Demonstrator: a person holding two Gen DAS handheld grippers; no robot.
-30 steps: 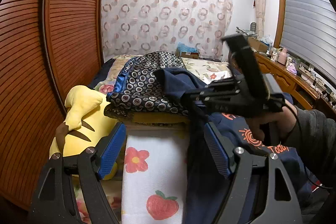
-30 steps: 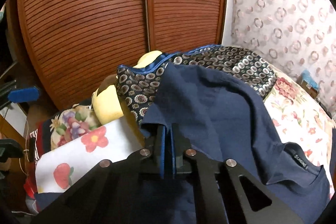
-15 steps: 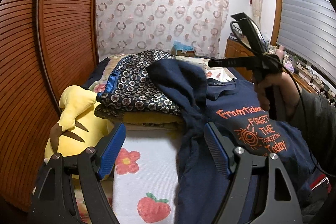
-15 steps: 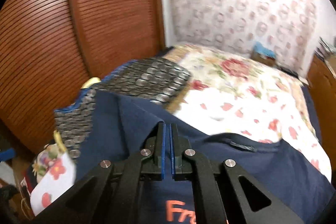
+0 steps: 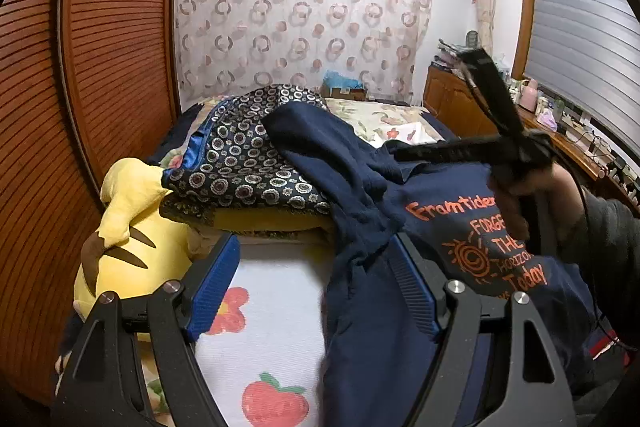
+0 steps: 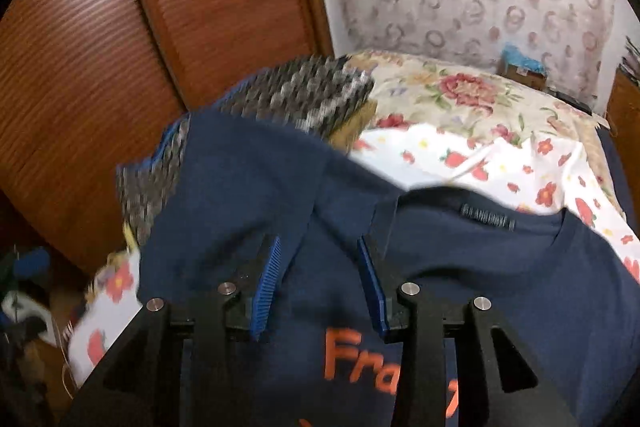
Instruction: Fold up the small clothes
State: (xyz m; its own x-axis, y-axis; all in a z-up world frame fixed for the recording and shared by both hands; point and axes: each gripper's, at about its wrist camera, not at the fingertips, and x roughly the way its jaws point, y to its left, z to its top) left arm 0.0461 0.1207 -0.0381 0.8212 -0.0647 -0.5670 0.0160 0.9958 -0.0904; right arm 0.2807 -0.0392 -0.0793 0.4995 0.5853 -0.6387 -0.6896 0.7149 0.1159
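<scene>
While the right tongs [image 6: 318, 267] are just being opened above the navy T-shirt [image 6: 500, 267], nothing is being pinched between them. The left tongs [image 5: 316, 279] are being held wide apart, the shirt's bunched sleeve [image 5: 360, 227] lying loose between them.

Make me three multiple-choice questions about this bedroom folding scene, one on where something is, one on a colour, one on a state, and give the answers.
1. Where does the yellow plush toy lie?
A. by the slatted wooden doors
B. on the window counter
C. on the navy T-shirt

2. What colour is the print on the navy T-shirt?
A. white
B. orange
C. green

3. How does the right claw stand?
A. clamped on a sock
B. out of view
C. open over the shirt

Answers:
1. A, it lies next to the doors.
2. B, the lettering is orange.
3. C, its jaws have just been opening, gripping no cloth.
</scene>
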